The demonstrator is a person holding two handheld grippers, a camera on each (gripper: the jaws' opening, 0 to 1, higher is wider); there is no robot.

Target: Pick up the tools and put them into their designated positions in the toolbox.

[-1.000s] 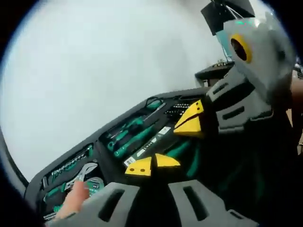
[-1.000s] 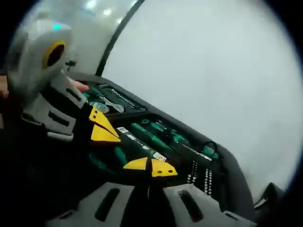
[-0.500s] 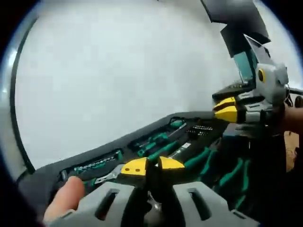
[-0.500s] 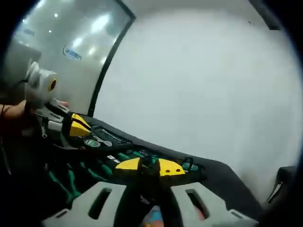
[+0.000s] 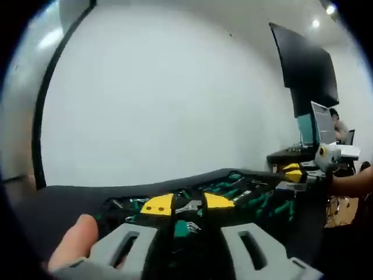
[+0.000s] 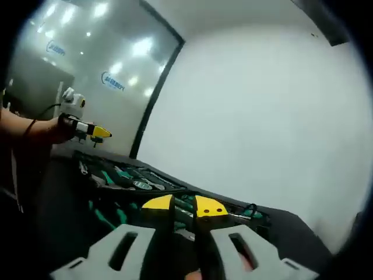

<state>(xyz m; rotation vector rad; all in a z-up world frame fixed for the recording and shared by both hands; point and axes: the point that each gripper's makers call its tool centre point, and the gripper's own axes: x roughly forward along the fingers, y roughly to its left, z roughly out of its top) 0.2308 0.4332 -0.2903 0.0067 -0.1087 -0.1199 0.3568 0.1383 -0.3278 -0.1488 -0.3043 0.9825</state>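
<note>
Left gripper view: your left gripper (image 5: 187, 203) stands low over the open toolbox (image 5: 76, 201), its yellow-tipped jaws parted by a moderate gap with nothing between them; green-handled tools (image 5: 230, 185) lie in the black tray ahead, and a fingertip (image 5: 74, 238) shows at lower left. Your right gripper (image 5: 294, 172) appears at far right, well apart. Right gripper view: your right gripper (image 6: 183, 205) hangs above the toolbox (image 6: 280, 230), jaws narrowly parted and empty; tools (image 6: 125, 177) rest in their slots, and the left gripper (image 6: 93, 132) is at far left.
</note>
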